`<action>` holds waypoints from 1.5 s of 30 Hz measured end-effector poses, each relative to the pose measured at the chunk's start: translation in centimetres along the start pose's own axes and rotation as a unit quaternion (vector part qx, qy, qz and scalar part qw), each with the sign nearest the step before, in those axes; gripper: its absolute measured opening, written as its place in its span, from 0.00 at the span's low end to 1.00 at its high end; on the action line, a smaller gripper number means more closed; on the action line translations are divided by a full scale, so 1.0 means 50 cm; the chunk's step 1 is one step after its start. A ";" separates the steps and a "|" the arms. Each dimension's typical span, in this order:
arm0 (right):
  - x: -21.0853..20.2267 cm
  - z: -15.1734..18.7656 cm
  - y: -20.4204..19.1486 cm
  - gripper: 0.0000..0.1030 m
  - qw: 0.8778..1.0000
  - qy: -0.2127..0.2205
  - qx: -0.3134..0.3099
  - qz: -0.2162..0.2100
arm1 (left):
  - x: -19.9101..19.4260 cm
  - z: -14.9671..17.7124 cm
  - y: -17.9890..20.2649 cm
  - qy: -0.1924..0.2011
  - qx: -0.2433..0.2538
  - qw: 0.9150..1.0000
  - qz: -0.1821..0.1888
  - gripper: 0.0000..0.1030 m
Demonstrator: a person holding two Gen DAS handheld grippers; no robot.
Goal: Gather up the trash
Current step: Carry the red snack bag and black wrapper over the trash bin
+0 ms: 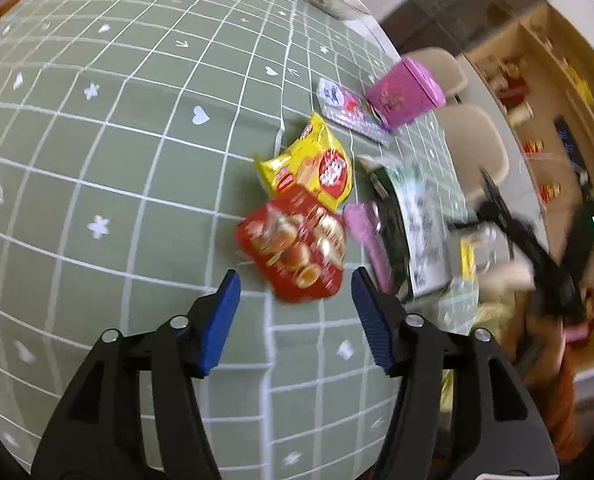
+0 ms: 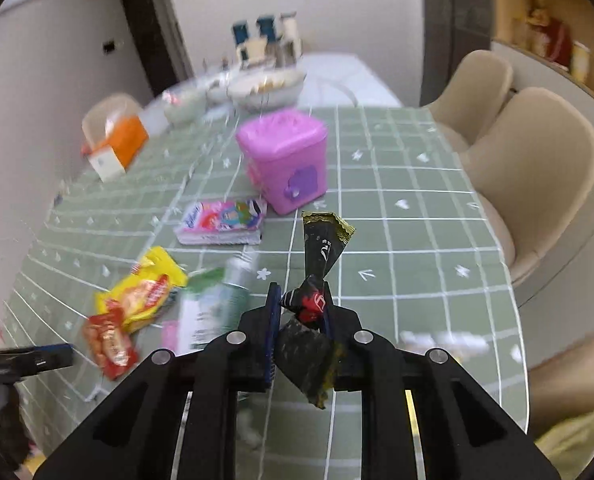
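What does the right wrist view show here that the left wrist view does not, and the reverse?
Only the right wrist view: the right gripper shut on a black wrapper, held above the table.

Only the left wrist view: the left gripper with jaws apart and nothing between them.

Both: the red snack packet, yellow snack packet, pink box and green grid tablecloth.

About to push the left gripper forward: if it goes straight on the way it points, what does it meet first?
Most likely the red snack packet, which lies on the table just ahead of the open left gripper, roughly centred between its fingertips. The yellow packet lies beyond it. Depth is hard to judge through the fisheye view.
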State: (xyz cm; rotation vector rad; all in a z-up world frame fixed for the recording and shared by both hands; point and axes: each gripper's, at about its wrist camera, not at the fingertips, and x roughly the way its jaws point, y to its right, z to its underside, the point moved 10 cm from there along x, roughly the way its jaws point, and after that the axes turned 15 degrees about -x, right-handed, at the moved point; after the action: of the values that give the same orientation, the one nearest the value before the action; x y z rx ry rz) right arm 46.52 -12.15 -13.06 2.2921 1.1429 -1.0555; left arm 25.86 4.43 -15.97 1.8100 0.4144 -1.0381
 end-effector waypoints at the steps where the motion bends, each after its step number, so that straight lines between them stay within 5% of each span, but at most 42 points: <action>1: -0.024 0.008 0.002 0.18 1.000 0.011 0.014 0.002 | 0.013 -0.006 0.004 0.007 -0.008 1.000 -0.011 0.54; 8: -0.108 0.077 -0.016 0.18 0.999 0.031 0.034 0.018 | 0.086 -0.026 0.045 0.048 0.039 0.995 -0.084 0.54; 10: -0.123 0.100 -0.024 0.18 0.999 0.033 0.037 0.018 | 0.099 -0.017 0.058 0.044 0.061 0.993 -0.087 0.38; 14: -0.151 0.136 -0.030 0.18 0.997 0.045 0.056 0.018 | 0.094 0.000 0.077 0.038 0.103 0.991 -0.075 0.28; 20: -0.199 0.167 -0.045 0.18 0.994 0.066 0.081 0.023 | 0.044 0.033 0.103 0.033 0.161 0.985 -0.042 0.16; 26: -0.257 0.161 -0.048 0.18 0.992 0.089 0.079 0.047 | -0.035 0.055 0.155 0.050 0.200 0.978 -0.005 0.16; 34: -0.343 0.140 -0.024 0.18 0.987 0.115 0.070 0.091 | -0.129 0.092 0.311 0.086 0.285 0.953 0.052 0.16; 45: -0.482 0.163 0.085 0.18 0.970 0.129 0.087 0.184 | -0.128 0.213 0.535 0.036 0.360 0.918 0.164 0.16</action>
State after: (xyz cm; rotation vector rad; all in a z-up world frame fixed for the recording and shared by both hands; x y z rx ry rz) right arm 36.78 -32.19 -0.08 2.7052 0.6837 -0.7569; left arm 35.02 -16.34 2.86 2.4641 -0.2785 -0.9465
